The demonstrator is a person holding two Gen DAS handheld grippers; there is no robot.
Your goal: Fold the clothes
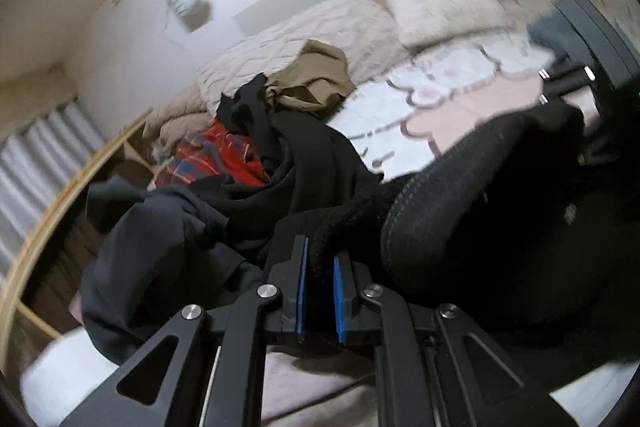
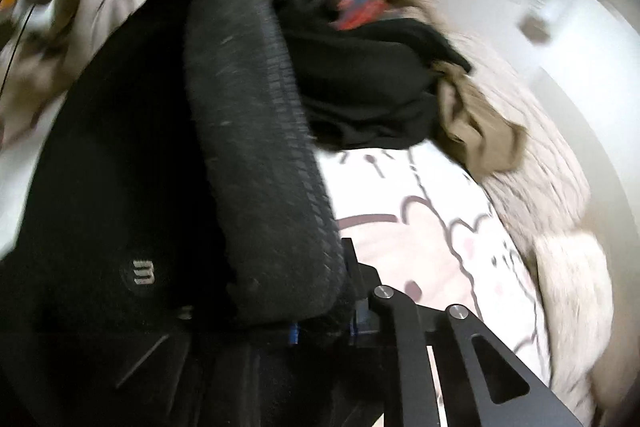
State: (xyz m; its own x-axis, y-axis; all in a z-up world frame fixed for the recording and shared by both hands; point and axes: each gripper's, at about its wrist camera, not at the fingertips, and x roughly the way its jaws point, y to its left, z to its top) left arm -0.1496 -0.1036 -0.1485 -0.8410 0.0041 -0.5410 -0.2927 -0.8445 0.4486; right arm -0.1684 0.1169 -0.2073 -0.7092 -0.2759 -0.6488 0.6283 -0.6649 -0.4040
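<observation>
jaws of both grippers (image 1: pixel 320 267) (image 2: pixel 320 331) nipping black garment (image 1: pixel 480 195) (waistband)

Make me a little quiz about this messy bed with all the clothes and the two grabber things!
1. True or false: the left gripper is shut on the black knitted garment.
2. Which colour is the crumpled garment lying farthest back on the pile of clothes? A) tan B) green C) yellow
3. Fill in: the red cloth in the pile has a ____ pattern.

Key:
1. True; its blue pads pinch a fold of the knit.
2. A; the tan garment lies behind the black ones.
3. Striped, with blue and white lines; the picture is too blurred to say more.
</observation>
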